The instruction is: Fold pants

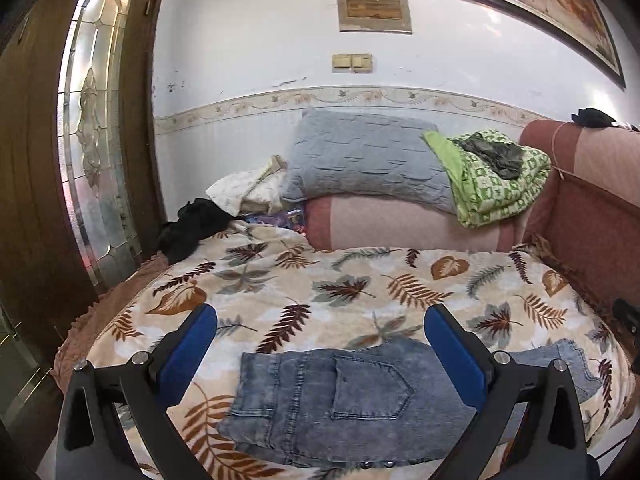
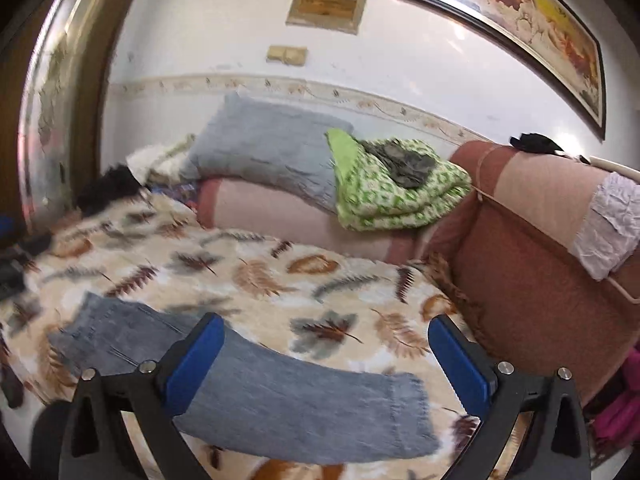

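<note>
Both your left gripper [image 1: 320,344] and right gripper [image 2: 326,354] gape empty above the jeans [image 1: 332,396] on the leaf-print blanket [image 1: 320,280]; left shows pocket, right the hem at 6 o'clock.

bed [image 1: 360,276]: leaf-print blanket | on it: folded jeans [image 1: 340,396], near edge; black garment [image 1: 188,228], far-left corner

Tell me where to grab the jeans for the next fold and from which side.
Grip the jeans at the hem end with the right gripper, coming down from above. They lie flat on the leaf-print blanket, lengthwise across it, so that free edge looks easiest to pinch and carry toward the waist and back pocket. Both grippers' jaws stand open and empty.
</note>
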A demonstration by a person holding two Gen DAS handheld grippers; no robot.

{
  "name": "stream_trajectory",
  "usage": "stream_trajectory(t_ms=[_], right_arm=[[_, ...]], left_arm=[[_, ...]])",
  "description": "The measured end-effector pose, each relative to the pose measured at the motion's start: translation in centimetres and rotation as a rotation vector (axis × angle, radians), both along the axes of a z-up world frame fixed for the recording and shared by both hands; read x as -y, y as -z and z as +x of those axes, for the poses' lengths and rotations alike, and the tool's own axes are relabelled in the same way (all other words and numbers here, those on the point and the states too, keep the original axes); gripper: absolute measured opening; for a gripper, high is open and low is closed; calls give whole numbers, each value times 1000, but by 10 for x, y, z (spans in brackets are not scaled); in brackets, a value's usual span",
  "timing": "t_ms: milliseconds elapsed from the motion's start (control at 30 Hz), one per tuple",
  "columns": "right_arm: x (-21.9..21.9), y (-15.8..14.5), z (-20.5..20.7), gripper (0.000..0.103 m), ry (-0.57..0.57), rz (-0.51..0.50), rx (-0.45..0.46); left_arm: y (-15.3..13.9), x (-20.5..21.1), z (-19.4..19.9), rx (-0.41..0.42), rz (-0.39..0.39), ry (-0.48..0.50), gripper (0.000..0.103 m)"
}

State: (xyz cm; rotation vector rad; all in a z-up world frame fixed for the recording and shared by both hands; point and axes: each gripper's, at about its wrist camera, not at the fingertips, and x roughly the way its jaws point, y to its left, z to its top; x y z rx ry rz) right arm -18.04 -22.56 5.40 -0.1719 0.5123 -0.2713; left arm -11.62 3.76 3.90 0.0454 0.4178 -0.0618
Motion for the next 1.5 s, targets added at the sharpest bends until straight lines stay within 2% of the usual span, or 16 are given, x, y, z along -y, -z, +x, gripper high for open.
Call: stream_trajectory(t_ms=[367, 1033, 1167, 1500], right_arm=[[47, 0, -11, 103, 127, -43, -28], [93, -15, -34, 103, 230, 2, 3], [104, -28, -44, 103, 261, -5, 37], [142, -89, -95, 103, 373, 46, 212]], left_arm=[[4, -18, 11, -26, 21, -57, 103], [11, 7, 10, -40, 86, 23, 103], [11, 6, 11, -46, 73, 19, 103], [9, 0, 9, -50, 39, 23, 103]])
